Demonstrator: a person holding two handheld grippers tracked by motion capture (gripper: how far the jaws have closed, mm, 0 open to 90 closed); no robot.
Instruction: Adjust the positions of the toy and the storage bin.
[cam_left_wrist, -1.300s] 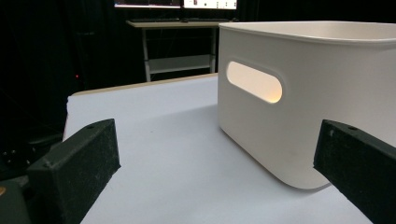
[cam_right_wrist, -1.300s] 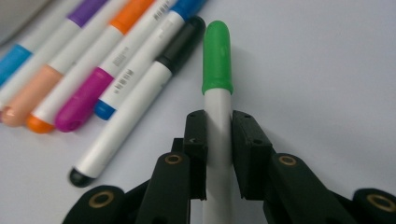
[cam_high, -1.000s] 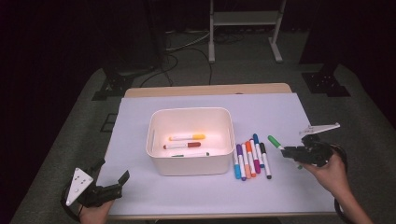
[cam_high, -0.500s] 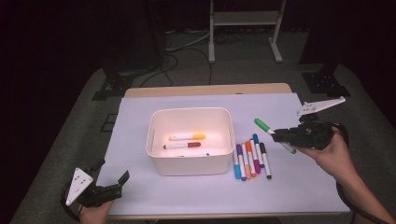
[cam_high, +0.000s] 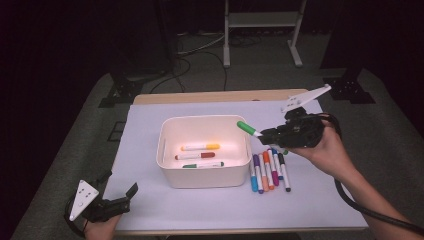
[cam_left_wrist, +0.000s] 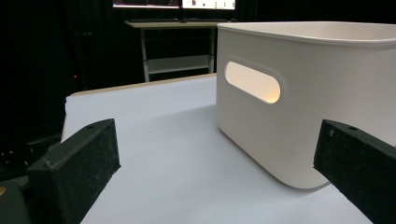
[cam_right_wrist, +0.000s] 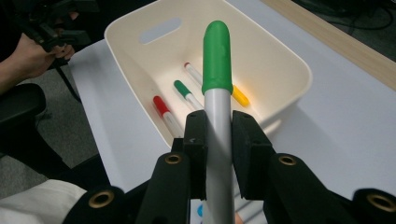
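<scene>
A green-capped marker with a white barrel (cam_high: 248, 129) is clamped between the jaws of the right hand-held gripper (cam_high: 267, 134) and has been lifted off the tabletop (cam_high: 320, 200) since a second ago; its cap is now held over the 3 o'clock rim of the white plastic bin (cam_high: 205, 177). A drop into the bin seems next. Three markers (cam_high: 200, 155) already lie inside, and five remaining markers (cam_high: 269, 171) lie beside it. At 7 o'clock, the left hand-held gripper (cam_high: 121, 200) is held open and empty.

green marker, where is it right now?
High view: the green marker is clamped in the right gripper, in the air over the right rim of the white bin.
</scene>
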